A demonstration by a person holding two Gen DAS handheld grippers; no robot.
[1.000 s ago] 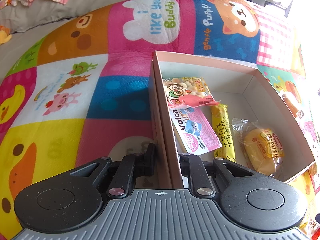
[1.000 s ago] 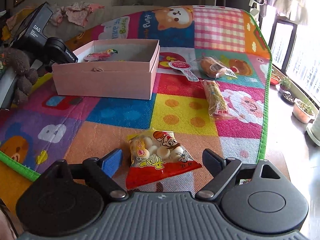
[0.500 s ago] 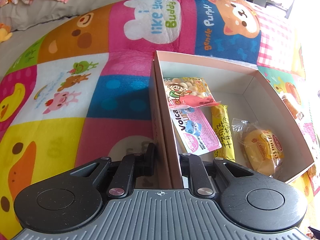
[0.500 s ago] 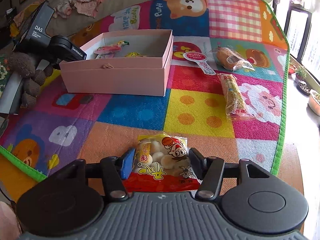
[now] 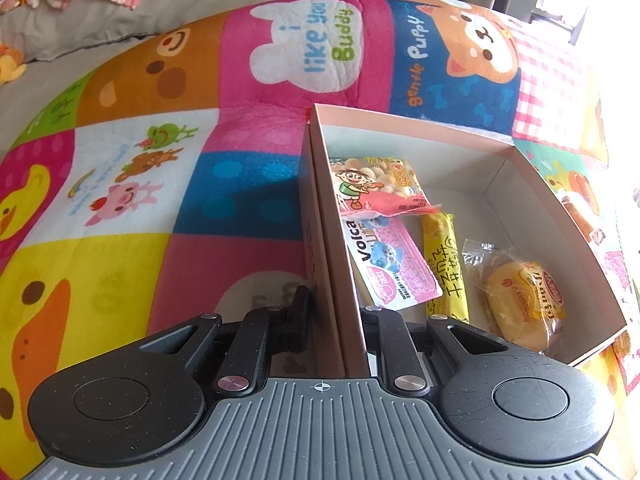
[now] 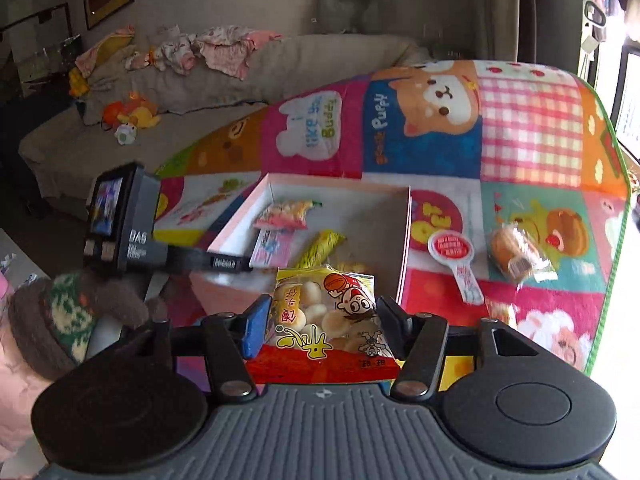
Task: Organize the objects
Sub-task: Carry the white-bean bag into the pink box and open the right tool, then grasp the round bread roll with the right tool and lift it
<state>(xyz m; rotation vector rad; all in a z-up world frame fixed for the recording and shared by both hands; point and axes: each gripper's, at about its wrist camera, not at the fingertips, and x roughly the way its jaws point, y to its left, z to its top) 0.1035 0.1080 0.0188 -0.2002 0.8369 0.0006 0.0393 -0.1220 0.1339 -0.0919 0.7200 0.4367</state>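
While lifted, snack bag (image 6: pixel 326 312) sits clamped inside right gripper (image 6: pixel 320 326).

Red-yellow biscuit packet (image 6: pixel 326 320) lifted, open pink box (image 6: pixel 404 240) holding snacks

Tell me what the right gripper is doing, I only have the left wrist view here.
Observer: The right gripper is shut on a red and yellow plastic bag of round biscuits.
Operator: Where is it relative to the box?
Observer: The bag shows in front of the near wall of the pink cardboard box; I cannot tell whether it is over the opening.
Operator: Anything outside the box?
Observer: Two things lie on the colourful patchwork play mat to the box's right: a round red and white sealed lid with a tab and a clear-wrapped brown bun.
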